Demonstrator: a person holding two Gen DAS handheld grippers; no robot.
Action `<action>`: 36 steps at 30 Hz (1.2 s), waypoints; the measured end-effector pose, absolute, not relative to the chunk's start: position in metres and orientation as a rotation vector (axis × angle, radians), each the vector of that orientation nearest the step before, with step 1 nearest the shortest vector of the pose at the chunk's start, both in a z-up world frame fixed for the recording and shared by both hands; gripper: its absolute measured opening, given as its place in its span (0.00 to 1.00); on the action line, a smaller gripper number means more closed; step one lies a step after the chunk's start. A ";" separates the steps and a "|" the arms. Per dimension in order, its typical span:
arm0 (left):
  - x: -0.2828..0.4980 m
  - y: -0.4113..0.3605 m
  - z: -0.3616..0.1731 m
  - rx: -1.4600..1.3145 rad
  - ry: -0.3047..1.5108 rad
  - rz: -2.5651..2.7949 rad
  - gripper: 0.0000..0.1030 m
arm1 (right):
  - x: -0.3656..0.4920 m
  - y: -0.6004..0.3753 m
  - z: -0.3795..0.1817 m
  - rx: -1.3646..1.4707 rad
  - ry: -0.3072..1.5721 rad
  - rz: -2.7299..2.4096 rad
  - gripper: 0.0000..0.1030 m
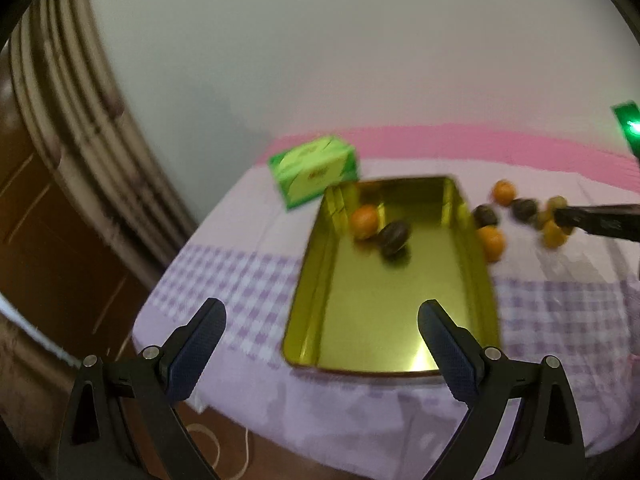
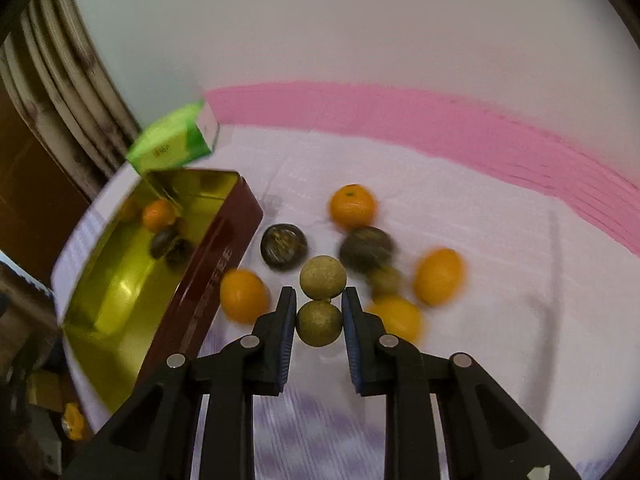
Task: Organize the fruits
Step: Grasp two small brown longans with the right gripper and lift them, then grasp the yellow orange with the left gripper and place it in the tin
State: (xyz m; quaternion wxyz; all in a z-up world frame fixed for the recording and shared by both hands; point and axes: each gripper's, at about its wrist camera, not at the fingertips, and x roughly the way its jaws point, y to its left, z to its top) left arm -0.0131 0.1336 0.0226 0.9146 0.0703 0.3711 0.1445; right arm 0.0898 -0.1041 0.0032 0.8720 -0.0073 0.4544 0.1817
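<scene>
Right gripper (image 2: pixel 319 322) pinches a tan fruit (image 2: pixel 319 323), oranges (image 2: pixel 244 296) crowding close. Left gripper (image 1: pixel 322 320) spread wide over the tin's (image 1: pixel 308 280) near edge; tin floor mostly bare.

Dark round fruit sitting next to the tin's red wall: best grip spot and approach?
Grip the dark fruit across its widest middle, coming from above. It is round and squat. Set the fingers parallel to the tin wall: an orange and a tan fruit crowd its near side.

Gold tin (image 1: pixel 400 312) — lilac-checked cloth (image 1: pixel 240 280) — green box (image 1: pixel 314 170).
</scene>
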 end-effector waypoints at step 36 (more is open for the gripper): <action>0.169 -0.047 -0.075 -0.005 1.114 -0.249 0.43 | 0.066 -0.318 -0.046 0.148 0.863 0.052 0.21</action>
